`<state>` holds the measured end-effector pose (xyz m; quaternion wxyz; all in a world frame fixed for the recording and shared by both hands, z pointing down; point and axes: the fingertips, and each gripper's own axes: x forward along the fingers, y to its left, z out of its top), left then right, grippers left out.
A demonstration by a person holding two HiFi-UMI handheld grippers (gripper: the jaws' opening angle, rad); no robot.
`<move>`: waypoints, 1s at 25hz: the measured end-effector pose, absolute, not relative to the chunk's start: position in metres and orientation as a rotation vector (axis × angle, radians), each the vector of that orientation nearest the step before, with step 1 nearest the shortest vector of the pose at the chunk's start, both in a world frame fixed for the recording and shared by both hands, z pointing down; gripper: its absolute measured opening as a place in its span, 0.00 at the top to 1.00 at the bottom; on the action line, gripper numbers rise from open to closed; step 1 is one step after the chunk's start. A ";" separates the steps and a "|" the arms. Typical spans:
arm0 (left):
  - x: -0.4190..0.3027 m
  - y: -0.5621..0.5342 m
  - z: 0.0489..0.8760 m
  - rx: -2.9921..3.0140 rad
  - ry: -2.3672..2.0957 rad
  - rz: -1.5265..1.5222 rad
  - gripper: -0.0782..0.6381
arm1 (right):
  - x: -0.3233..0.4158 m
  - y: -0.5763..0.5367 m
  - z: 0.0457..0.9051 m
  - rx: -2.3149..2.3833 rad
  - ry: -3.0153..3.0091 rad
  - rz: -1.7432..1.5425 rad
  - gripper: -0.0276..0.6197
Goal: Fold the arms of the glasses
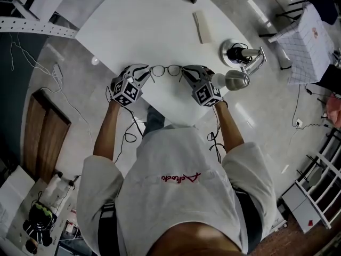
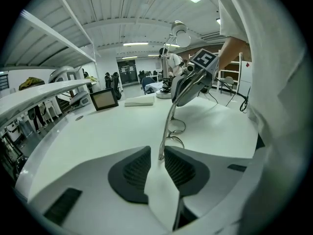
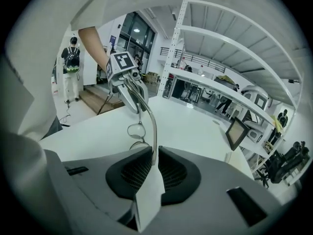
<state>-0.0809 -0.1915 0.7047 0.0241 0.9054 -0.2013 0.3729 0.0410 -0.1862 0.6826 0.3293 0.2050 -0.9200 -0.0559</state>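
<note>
Thin metal-rimmed glasses [image 1: 166, 70] are stretched between my two grippers near the white table's [image 1: 138, 20] front edge, arms spread out to either side. My left gripper [image 1: 148, 74] has one arm tip between its pads; in the left gripper view [image 2: 157, 155] the tip lies by the right pad, a gap shows on the other side, and the lenses [image 2: 177, 127] sit just beyond. My right gripper [image 1: 185, 73] pinches the other arm; in the right gripper view [image 3: 153, 155] the pads close narrowly on it, lenses [image 3: 136, 129] ahead.
A desk lamp with a round base [image 1: 237, 53] stands right of the grippers, its head [image 1: 234, 80] close to my right gripper. A pale flat box [image 1: 202, 26] and a small framed screen [image 2: 103, 99] lie farther back. The person's body is just behind the table edge.
</note>
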 end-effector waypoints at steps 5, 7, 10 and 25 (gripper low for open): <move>-0.077 -0.190 0.707 2.832 -0.587 1.183 0.81 | 0.038 -0.184 0.685 0.493 -2.414 -0.157 0.91; -0.075 -0.190 0.707 2.839 -0.576 1.189 0.81 | 0.039 -0.185 0.685 0.495 -2.416 -0.150 0.91; -0.075 -0.188 0.708 2.844 -0.548 1.199 0.81 | 0.041 -0.186 0.687 0.496 -2.419 -0.136 0.91; -0.044 -0.190 0.723 2.908 -0.274 1.446 0.81 | 0.043 -0.187 0.682 0.502 -2.438 -0.084 0.91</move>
